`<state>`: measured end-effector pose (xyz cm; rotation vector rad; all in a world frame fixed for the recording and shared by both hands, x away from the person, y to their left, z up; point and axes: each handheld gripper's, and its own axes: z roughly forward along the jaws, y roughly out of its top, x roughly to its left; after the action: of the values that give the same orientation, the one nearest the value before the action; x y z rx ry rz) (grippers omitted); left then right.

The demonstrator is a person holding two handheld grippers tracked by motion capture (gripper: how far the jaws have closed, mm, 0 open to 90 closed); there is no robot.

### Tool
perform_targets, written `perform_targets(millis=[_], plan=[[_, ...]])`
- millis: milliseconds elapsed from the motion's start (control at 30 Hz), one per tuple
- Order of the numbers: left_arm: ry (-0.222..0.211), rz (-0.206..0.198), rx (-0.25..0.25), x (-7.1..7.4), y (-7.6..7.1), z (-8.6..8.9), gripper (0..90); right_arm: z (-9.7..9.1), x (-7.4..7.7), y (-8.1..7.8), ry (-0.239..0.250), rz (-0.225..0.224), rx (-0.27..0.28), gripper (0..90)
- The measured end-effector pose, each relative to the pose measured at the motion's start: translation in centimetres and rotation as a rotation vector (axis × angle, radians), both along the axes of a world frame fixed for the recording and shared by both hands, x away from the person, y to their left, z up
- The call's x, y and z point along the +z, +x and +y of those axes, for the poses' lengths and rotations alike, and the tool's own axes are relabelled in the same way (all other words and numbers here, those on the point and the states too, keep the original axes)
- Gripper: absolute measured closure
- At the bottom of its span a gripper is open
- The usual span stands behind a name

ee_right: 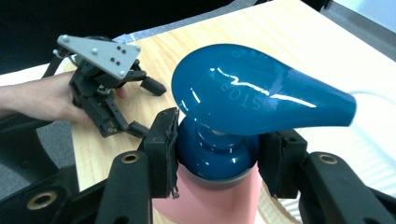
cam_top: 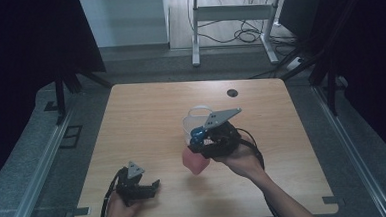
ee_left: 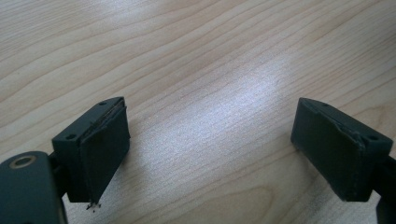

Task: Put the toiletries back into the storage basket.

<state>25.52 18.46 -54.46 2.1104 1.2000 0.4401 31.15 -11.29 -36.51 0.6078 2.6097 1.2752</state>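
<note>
Right gripper (ee_right: 217,154): jaws clamping the blue collar of a pink pump bottle (ee_right: 210,205) just under its blue pump head (ee_right: 252,95); in the high view the bottle (cam_top: 195,161) is tilting near the table's centre, beside a clear plastic container (cam_top: 197,119).

Left gripper (cam_top: 144,185): lying low at the near left of the wooden table (cam_top: 146,116), well apart from the bottle, hand (cam_top: 117,208) gripping it; jaws standing wide apart, nothing between the pads (ee_left: 105,149) but bare wood.
</note>
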Motion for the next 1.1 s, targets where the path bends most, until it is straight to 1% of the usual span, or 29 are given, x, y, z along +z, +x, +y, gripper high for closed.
perform_targets(millis=[333,433,533,600,633,700,867,1100], plan=[[0.003,0.001,-0.002,0.0,0.0,0.0,11.3,-0.3,1.2,1.5,-0.001,-0.015,-0.036,52.8],[0.002,0.001,-0.003,0.0,0.0,0.0,11.3,-0.4,2.0,2.2,-0.001,-0.026,-0.055,52.8],[0.003,0.001,-0.003,0.0,0.0,0.0,11.3,-0.5,2.3,2.5,-0.001,-0.031,-0.064,52.8],[0.003,0.001,-0.003,0.0,0.0,0.0,11.3,-0.6,2.5,2.9,0.0,-0.03,-0.075,52.8],[0.004,0.001,-0.004,0.0,0.0,0.0,11.3,-0.7,2.8,3.4,-0.003,-0.034,-0.087,52.8],[0.004,0.001,-0.004,0.0,0.0,0.0,11.3,-0.8,2.8,3.5,-0.003,-0.034,-0.092,52.8],[0.003,0.001,-0.004,0.0,0.0,0.0,11.3,-1.0,3.4,4.7,-0.008,-0.045,-0.125,52.8],[0.004,0.0,-0.004,0.0,0.0,0.0,11.3,-1.2,3.6,6.1,-0.016,-0.06,-0.159,52.8]])
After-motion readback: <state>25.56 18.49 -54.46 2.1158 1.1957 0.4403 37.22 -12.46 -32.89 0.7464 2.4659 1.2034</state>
